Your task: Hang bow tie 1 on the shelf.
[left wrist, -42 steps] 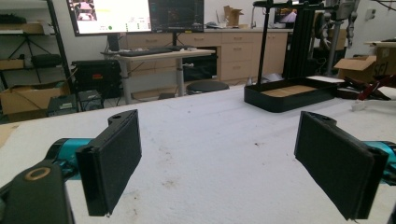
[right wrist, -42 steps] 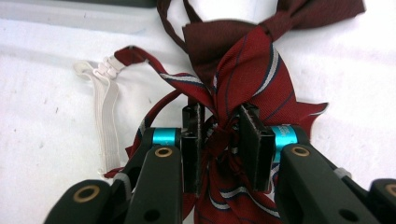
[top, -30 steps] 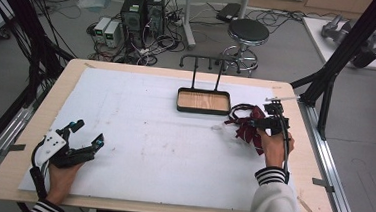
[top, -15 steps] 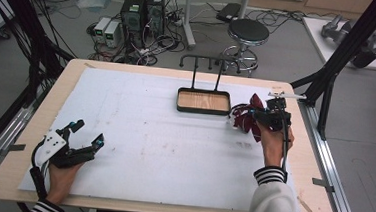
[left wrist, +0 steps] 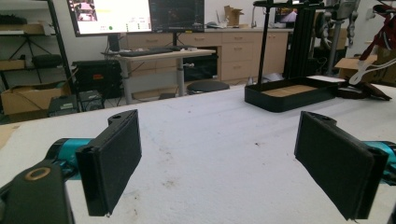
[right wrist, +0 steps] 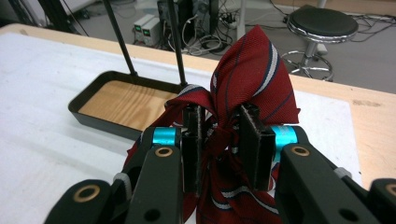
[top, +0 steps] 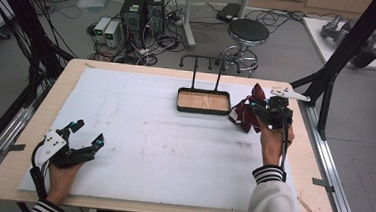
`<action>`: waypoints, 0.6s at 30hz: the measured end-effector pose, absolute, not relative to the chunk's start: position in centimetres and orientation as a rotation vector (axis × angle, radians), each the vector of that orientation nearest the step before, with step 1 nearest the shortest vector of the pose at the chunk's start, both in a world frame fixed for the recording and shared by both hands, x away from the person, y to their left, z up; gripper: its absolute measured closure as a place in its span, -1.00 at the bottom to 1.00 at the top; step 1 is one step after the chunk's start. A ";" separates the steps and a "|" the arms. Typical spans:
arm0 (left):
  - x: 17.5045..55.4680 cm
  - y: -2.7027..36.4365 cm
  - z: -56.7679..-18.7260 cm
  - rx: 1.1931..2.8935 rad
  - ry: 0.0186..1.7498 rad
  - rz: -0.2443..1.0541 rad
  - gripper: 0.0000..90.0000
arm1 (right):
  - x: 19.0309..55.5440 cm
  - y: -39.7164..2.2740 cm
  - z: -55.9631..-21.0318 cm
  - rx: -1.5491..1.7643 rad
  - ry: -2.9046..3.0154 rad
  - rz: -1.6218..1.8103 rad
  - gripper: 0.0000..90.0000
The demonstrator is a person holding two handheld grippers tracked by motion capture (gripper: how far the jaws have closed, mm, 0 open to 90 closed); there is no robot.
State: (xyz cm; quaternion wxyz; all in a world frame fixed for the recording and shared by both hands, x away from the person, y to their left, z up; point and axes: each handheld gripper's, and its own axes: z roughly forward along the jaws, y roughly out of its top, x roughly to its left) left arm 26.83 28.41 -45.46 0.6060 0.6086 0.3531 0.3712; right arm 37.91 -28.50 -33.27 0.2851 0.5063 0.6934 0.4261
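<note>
Red striped tie (right wrist: 252, 70), bunched up, held off the table.
Dark red woven fabric with thin navy and white diagonal stripes. Crumpled into a loose bundle, not laid flat; one fold sticks up above the pinch point, the rest hangs below in folds. Pinched at its middle. In the high view the tie (top: 245, 112) sits near the table's right side, just right of the black tray with the wooden bottom, its lower part close to the white sheet; contact unclear.
</note>
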 end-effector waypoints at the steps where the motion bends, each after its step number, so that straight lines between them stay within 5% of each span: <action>1: 26.8 28.4 -45.5 1.408 0.816 0.859 -0.66 | 37.9 -28.5 -33.3 1.354 1.854 1.140 0.60; 18: 26.8 28.4 -45.5 1.407 0.819 0.858 -0.66 | 38.4 -27.2 -31.4 1.241 1.804 1.214 0.60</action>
